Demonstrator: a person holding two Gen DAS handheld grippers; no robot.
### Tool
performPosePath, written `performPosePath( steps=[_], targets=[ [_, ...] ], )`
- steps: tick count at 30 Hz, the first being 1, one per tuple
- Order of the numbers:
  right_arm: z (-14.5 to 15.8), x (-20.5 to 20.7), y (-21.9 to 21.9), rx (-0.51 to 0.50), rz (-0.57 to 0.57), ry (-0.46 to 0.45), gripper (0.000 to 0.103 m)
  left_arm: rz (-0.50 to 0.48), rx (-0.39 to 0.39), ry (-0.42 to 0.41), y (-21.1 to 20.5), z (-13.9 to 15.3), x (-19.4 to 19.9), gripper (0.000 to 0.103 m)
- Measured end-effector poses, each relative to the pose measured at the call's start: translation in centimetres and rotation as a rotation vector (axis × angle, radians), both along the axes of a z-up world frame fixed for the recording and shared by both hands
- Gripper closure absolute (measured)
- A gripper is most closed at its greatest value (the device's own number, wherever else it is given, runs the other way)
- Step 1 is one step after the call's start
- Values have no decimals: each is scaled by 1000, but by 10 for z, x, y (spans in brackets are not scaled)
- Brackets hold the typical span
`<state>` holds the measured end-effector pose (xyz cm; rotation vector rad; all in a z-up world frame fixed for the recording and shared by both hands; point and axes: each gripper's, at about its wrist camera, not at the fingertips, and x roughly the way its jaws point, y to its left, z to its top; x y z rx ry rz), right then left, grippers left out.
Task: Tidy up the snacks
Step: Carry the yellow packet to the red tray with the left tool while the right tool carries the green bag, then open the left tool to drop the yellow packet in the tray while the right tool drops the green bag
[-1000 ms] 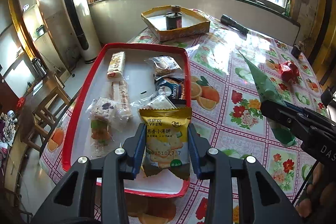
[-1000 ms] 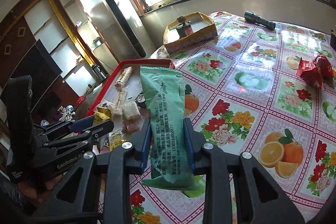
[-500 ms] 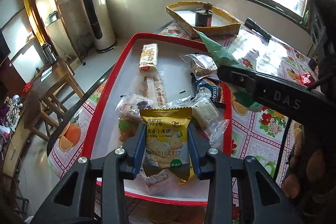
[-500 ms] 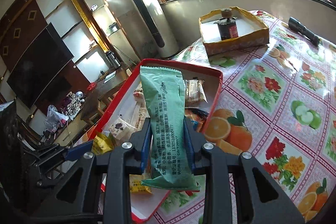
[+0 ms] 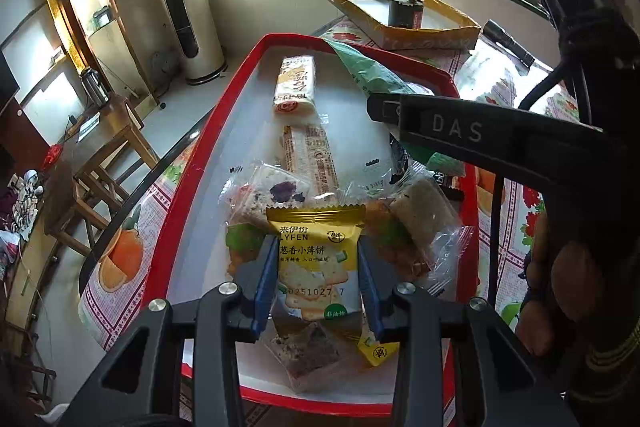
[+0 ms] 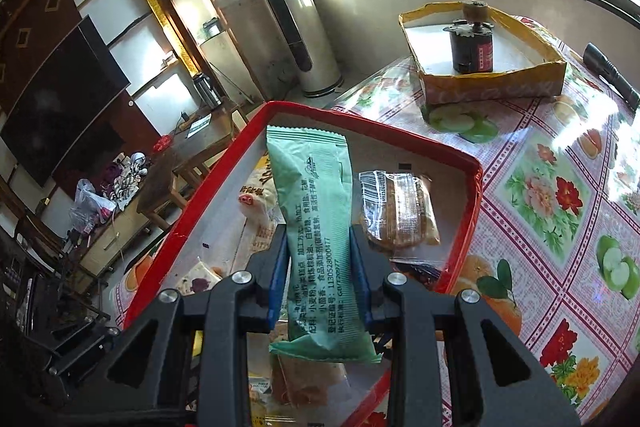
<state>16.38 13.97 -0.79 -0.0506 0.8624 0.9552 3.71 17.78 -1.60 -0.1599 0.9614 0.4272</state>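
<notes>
The right claw is gripping a long green foil snack packet, its long axis pointing over the red-rimmed plastic tray directly beneath. The left claw is gripping a yellow cracker packet above the tray's near end.

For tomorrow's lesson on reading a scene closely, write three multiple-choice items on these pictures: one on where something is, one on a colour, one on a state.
1. Where does the dark cylinder with the red label stand?
A. In the yellow cardboard box
B. In the red tray
C. On the floor

2. What colour is the packet in the right gripper?
A. Yellow
B. Green
C. Red

3. What state is the left gripper in?
A. Open and empty
B. Shut on the green packet
C. Shut on the yellow cracker packet

Answers:
1 A: the dark cylinder stands upright inside the yellow cardboard box, beyond the red tray.
2 B: the right gripper clamps a green packet.
3 C: the left gripper presses both sides of the yellow cracker packet.
</notes>
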Motion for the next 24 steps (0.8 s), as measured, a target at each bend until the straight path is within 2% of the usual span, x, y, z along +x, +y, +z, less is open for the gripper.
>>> performPosePath(
  steps=[10,12,14,16,19,24],
  targets=[
    [-8,5,14,-17,41,5,69,18,8,15,4,-11,5,64],
    [-7,3,14,-23,47,-5,68,20,18,20,4,-12,6,58],
    [-6,3,12,-13,51,-6,62,13,16,20,3,-13,6,46],
    [-3,1,10,-10,53,-16,58,14,19,22,2,-13,5,42],
    [2,-2,3,-17,48,-47,47,35,29,16,2,-11,-1,41],
    [13,-9,-14,-7,47,-76,44,29,31,-17,-4,-4,-15,41]
  ],
)
